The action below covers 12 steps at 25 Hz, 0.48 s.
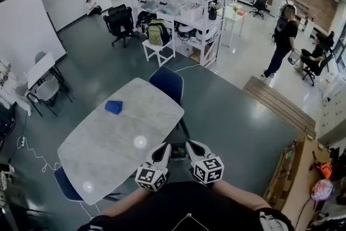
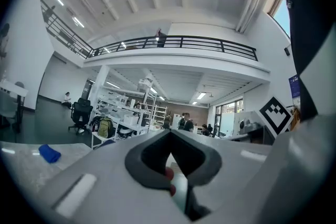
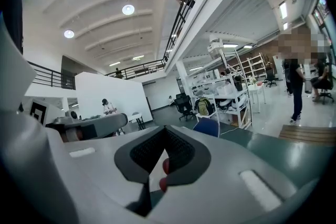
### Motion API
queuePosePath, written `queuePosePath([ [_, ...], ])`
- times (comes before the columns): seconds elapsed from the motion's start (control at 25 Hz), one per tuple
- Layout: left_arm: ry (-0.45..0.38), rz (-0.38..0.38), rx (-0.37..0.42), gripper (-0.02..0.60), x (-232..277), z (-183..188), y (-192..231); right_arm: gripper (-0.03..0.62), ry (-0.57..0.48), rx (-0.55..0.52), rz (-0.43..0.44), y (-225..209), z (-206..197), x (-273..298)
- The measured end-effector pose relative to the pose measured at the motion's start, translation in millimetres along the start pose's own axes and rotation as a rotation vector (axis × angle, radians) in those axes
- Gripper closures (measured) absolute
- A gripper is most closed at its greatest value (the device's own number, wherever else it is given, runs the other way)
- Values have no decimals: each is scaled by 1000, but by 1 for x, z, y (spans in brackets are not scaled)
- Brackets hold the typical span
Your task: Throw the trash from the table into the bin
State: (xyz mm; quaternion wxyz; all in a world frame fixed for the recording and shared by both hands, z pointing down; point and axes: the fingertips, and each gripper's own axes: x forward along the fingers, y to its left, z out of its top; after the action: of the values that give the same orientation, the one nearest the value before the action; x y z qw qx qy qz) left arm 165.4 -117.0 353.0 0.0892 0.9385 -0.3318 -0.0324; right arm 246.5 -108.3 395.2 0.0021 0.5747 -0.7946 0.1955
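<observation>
A blue crumpled piece of trash [image 1: 113, 107] lies on the far left part of the pale marble table [image 1: 102, 149]; the left gripper view shows the blue trash [image 2: 49, 153] small at its left edge. My left gripper [image 1: 162, 149] and right gripper [image 1: 193, 145] are side by side at the table's near right edge, close to my body and well short of the trash. Both are shut with nothing between the jaws, as the left gripper [image 2: 169, 136] and right gripper [image 3: 165, 131] show in their own views. I cannot make out a bin in any view.
A blue chair [image 1: 167, 84] stands at the table's far end and another blue chair [image 1: 67, 186] at its near left corner. Shelving [image 1: 189, 2], a stool with a green backpack [image 1: 158, 34] and a black office chair [image 1: 120, 23] stand beyond. A person [image 1: 282, 40] stands at the right near wooden planks [image 1: 278, 105].
</observation>
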Motion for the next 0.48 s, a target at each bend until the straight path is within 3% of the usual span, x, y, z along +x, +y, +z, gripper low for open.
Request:
queuePosePath([
  [0.48, 2, 2, -20, 581, -7, -2, -1, 569, -2, -19, -28, 0, -7, -4],
])
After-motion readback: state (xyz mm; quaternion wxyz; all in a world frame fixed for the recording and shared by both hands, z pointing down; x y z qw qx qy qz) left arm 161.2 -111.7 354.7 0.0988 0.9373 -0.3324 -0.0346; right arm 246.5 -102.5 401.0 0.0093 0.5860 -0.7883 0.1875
